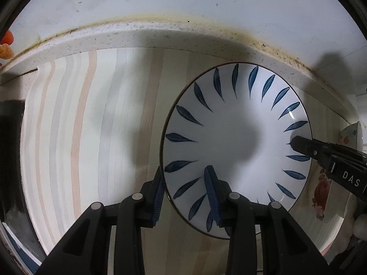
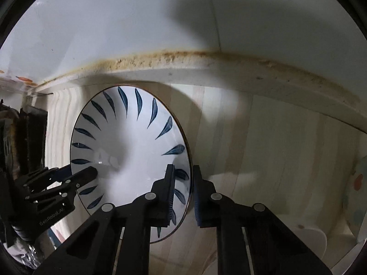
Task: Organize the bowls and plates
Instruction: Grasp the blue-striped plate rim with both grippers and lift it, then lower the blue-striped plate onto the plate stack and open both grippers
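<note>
A pale striped wood-grain countertop fills the scene, bordered by a speckled, stained stone ledge with a white wall above it. On the countertop, close under the ledge, sits a large white bowl with blue leaf strokes radiating around its dark-edged rim.

The left gripper points down at the bowl's near-left rim, one blue-padded finger outside the wall and one inside, set narrowly with the rim between them. The right gripper straddles the opposite rim the same way, its fingers closed narrowly on the wall.

Beyond the bowl's right side, partly hidden under it, lies a white plate with a red floral print. Further right stands the edge of a spotted dish.
</note>
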The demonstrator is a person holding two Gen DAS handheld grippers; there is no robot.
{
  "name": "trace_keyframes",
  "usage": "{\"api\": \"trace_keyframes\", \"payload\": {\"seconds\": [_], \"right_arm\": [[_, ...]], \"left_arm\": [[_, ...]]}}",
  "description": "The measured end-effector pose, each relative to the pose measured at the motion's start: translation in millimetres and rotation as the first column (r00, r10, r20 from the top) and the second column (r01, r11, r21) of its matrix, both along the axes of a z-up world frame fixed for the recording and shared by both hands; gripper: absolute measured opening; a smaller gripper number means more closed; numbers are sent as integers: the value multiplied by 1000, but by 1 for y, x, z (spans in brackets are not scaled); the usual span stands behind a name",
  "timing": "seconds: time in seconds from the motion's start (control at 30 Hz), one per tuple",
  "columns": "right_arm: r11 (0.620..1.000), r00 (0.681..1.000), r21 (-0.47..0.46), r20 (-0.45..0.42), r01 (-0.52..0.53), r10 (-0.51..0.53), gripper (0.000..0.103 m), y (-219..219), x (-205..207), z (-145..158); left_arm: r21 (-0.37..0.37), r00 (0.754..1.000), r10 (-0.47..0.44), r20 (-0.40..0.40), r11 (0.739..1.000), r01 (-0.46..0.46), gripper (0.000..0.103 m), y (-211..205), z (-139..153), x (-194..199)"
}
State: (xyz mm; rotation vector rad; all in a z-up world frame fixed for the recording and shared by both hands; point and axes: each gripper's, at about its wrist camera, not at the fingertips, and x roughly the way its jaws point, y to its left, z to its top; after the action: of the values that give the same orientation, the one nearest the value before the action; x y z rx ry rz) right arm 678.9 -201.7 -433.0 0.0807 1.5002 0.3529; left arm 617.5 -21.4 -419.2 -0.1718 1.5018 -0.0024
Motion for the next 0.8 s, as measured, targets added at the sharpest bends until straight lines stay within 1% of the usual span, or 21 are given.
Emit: {"api": "trace_keyframes", "payload": {"seconds": [0.17, 0.27, 0.4, 0.57, 0.6, 0.73, 0.8], "right_arm": [[1000, 1000, -9, 16, 6, -6, 16, 1, -4, 3], [1000, 1000, -1, 27, 11, -11, 16, -1, -9, 12], [1000, 998, 14, 53, 15, -16, 16, 5, -19, 29], [999, 994, 45, 106, 19, -24, 16, 1, -47, 64], [999, 991, 49, 129, 16, -22, 16, 4, -57, 75], [997, 985, 76, 169, 21, -34, 16, -1, -90, 103], [997, 981, 80, 190, 18, -33, 16, -2, -109, 116]], "left_arm": [[7, 999, -21, 24, 1000, 21, 31, -6, 12, -16], [8, 998, -28, 53, 1000, 28, 31, -8, 27, -27], [8, 994, -47, 99, 999, 46, 31, -8, 56, -46], [-7, 986, -64, 153, 998, 66, 31, 3, 91, -75], [-11, 985, -64, 162, 998, 66, 31, 5, 98, -82], [-20, 977, -78, 196, 996, 83, 31, 7, 125, -105], [-20, 974, -86, 212, 996, 92, 31, 8, 136, -124]]}}
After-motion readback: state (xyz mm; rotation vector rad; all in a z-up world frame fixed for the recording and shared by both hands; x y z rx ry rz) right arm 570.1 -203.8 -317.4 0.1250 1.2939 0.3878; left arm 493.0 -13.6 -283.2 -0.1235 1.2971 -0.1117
